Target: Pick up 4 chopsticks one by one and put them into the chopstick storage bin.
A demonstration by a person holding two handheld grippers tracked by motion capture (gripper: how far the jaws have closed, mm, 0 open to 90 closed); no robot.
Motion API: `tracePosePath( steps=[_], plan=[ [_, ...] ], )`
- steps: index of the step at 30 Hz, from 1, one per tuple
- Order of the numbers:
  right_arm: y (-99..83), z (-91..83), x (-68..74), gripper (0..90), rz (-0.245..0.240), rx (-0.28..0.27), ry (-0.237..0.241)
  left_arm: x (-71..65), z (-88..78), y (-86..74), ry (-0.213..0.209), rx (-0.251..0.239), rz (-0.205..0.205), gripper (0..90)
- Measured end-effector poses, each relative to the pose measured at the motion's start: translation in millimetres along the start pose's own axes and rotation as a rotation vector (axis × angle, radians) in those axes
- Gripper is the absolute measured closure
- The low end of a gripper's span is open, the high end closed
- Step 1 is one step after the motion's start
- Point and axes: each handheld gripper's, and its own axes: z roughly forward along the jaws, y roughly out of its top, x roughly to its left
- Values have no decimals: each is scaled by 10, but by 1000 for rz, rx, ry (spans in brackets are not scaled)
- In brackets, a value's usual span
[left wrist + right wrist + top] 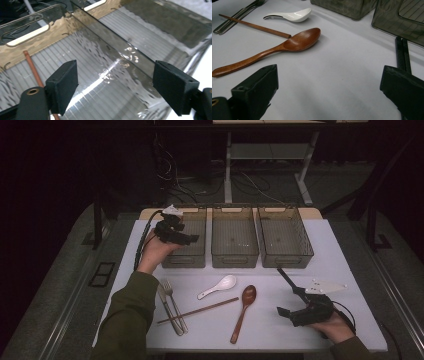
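Left gripper (pixel 175 232) upper left, jaws apart over left bin (pixel 32 47) | chopstick (pixel 32 68) lies inside | right gripper (pixel 295 312) apart, idle | risk: withdrawing jaws clip bin wall.

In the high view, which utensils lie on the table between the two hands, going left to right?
Fork with another metal utensil alongside it → chopstick → white spoon → wooden spoon → black chopsticks.
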Motion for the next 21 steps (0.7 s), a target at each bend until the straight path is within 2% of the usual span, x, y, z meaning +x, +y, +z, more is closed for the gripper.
tracePosePath(
  steps=[3,7,13,21],
  plan=[
    [0,-1,0,17,1,0,0,-46,-41,-31,-10,2,21,166],
    [0,1,1,17,0,0,0,-107,-91,-88,-44,-25,22,147],
    [0,4,3,17,1,-2,-3,-203,-152,-135,-76,-38,51,142],
    [-1,4,2,17,3,-2,-2,-387,-207,-219,-90,-36,89,133]
  ],
)
